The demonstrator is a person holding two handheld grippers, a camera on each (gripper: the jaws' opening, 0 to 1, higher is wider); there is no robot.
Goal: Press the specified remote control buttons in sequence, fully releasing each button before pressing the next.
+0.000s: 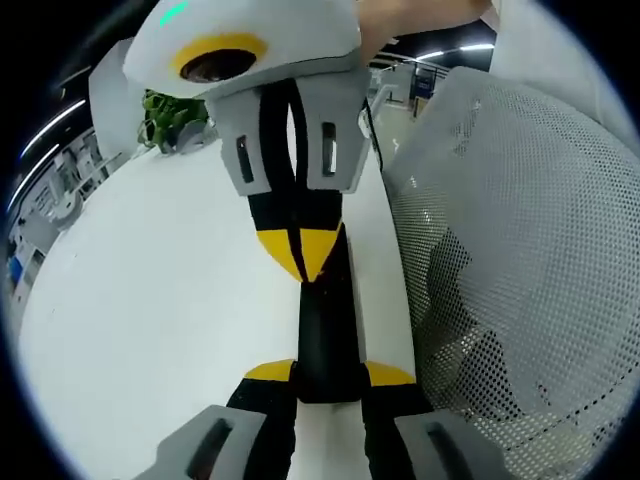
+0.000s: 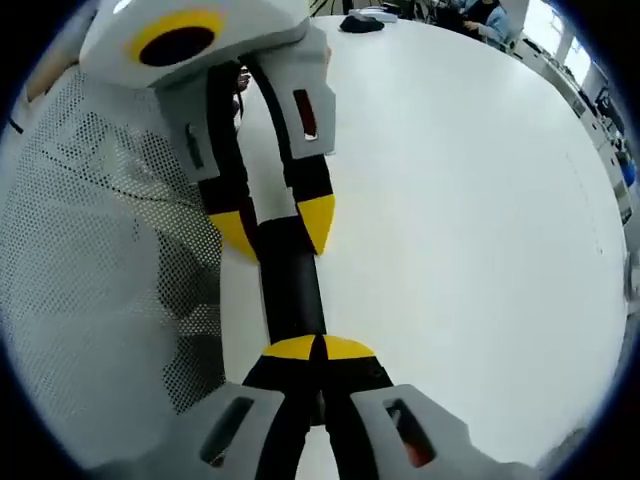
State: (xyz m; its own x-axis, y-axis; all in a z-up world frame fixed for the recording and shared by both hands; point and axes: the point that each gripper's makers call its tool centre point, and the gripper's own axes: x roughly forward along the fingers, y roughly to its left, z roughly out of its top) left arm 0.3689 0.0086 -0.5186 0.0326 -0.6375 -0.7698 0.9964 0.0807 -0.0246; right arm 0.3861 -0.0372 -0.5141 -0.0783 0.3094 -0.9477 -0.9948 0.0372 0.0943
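Note:
A long black remote control [image 1: 325, 330] lies lengthwise along the near edge of the white table [image 1: 150, 300]. My left gripper [image 1: 330, 373] is shut on one end of it, a yellow-tipped finger on each side. In the right gripper view the left gripper [image 2: 277, 225] comes in from the top and straddles the remote [image 2: 295, 290]. My right gripper [image 2: 318, 350] is shut, its two yellow tips together and resting against the remote's other end. The same closed tips of the right gripper [image 1: 305, 250] show in the left gripper view. The buttons are hidden.
A white perforated mesh chair back [image 1: 520, 250] stands close beside the table edge, also visible in the right gripper view [image 2: 100, 220]. A green plant [image 1: 170, 115] sits at the table's far end. A dark object [image 2: 360, 22] lies far off on the table [image 2: 480, 200].

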